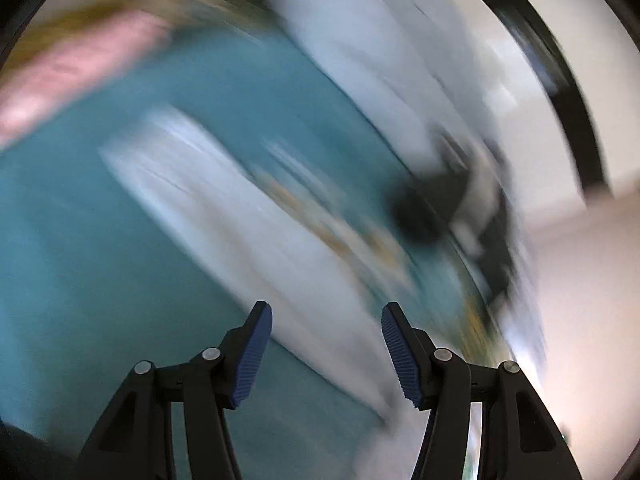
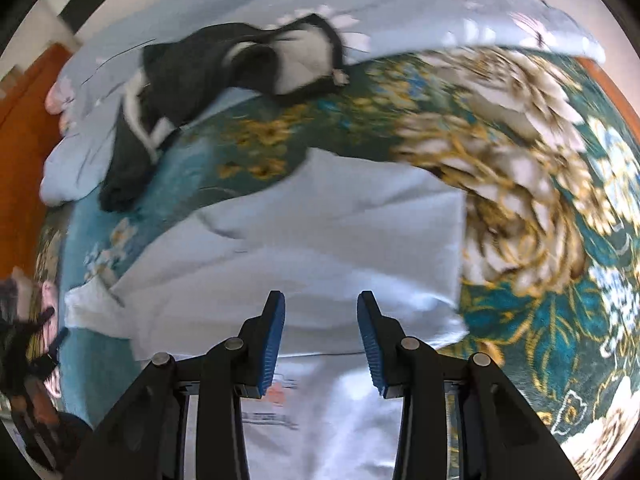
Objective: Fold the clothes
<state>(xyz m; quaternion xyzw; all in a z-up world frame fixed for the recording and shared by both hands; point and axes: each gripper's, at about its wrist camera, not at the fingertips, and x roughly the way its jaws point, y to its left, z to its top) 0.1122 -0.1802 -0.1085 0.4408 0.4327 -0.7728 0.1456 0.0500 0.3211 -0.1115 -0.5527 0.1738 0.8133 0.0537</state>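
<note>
Shirt (image 2: 304, 240) lies under open right claw (image 2: 321, 340).

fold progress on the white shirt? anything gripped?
Done: white T-shirt lies spread on the teal floral bedspread with one part already folded across it. In hand: nothing; right tongs and left tongs are both open. Left: remaining folds, plus the black-and-white garment, untouched.

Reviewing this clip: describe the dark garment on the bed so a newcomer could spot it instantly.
Start from the teal bedspread with gold and white flowers. Along its far edge lies a bunched pale blue floral quilt, and the black-and-white garment is crumpled across that boundary, upper left in the right wrist view. It is the only dark cloth; the white T-shirt near the right gripper lies flat.
</note>
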